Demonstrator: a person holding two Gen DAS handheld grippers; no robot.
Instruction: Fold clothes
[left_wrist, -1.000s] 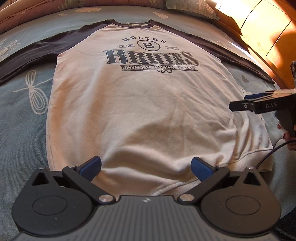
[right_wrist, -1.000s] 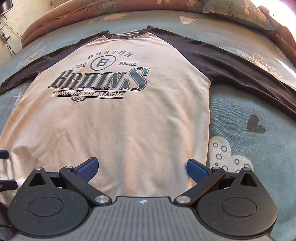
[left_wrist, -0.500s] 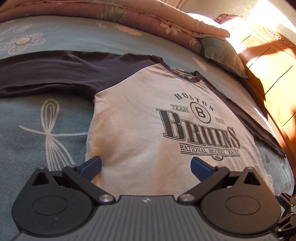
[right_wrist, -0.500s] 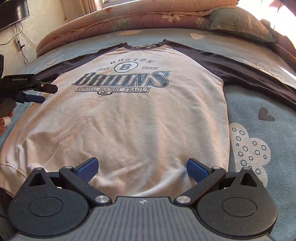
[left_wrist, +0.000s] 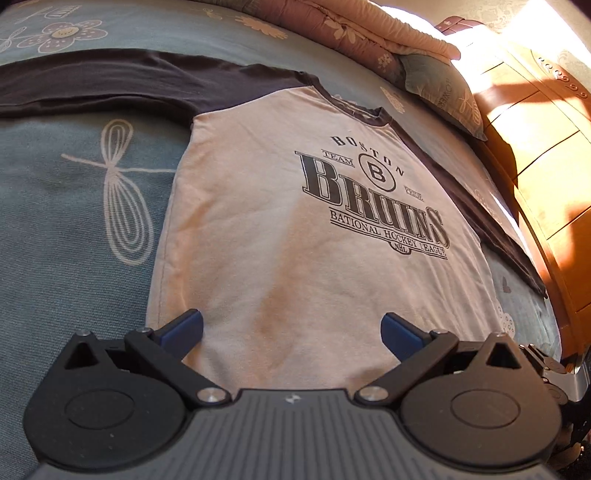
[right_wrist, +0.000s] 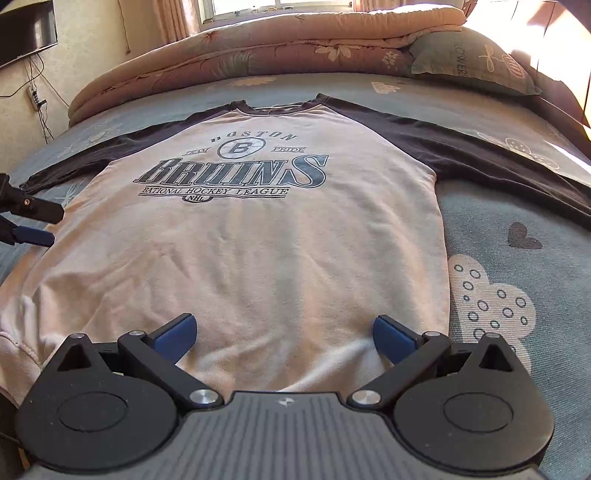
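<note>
Two grippers, left (left_wrist: 291, 330) and right (right_wrist: 282, 332), hang with jaws wide and empty over the hem of the shirt (right_wrist: 258, 236), which lies flat, print up, on the bed (right_wrist: 517, 236), sleeves spread. Beyond it lies a quilt (right_wrist: 280, 48). No fold made yet; next, probably pinch a sleeve or side edge and carry it inward.

Raglan shirt (right_wrist: 258, 251): cream-white body, dark navy sleeves and collar band, dark blue-grey "Boston Bruins" print on the chest. Bedsheet (right_wrist: 498, 229): muted blue-grey, with white dragonfly, flower and dotted cloud motifs and a dark heart. Folded quilt (right_wrist: 258, 62): dusty pink-brown, pale floral pattern. Pillow (right_wrist: 469, 62): grey-green, pale dragonfly motif and lettering. Headboard (left_wrist: 546, 177): orange-brown wood. Gripper pads (right_wrist: 173, 334): blue, on black linkages.
</note>
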